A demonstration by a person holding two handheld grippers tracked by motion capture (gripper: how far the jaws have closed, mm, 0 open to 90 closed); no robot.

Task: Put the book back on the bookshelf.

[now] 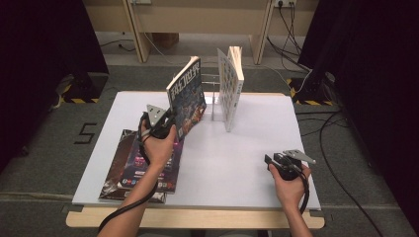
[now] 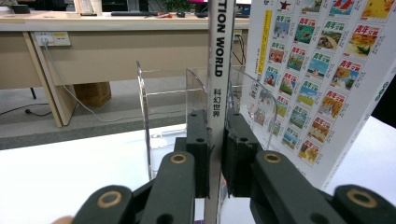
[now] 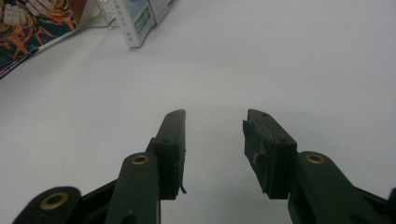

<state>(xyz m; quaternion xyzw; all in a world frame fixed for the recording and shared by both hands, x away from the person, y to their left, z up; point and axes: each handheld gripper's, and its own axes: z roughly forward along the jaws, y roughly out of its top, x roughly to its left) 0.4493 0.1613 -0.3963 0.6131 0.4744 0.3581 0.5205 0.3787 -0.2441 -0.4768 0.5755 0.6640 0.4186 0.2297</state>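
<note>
My left gripper (image 1: 165,121) is shut on the spine of a science-fiction magazine (image 1: 187,94), held upright and tilted above the table. In the left gripper view the white spine (image 2: 219,70) runs straight up between my gripper (image 2: 215,140) jaws. A clear acrylic book rack (image 2: 163,107) stands just behind it. A second magazine with a grid of small covers (image 1: 230,86) stands upright in the rack (image 1: 213,101), to the right of the held one. My right gripper (image 1: 271,160) rests open low over the bare table at the right, its jaws (image 3: 212,135) apart with nothing between them.
Two more magazines (image 1: 143,165) lie stacked flat at the table's left front, under my left forearm. The white table top (image 1: 237,163) ends at a wooden front edge. Cables trail on the floor at right. A wooden desk (image 2: 107,42) stands beyond the table.
</note>
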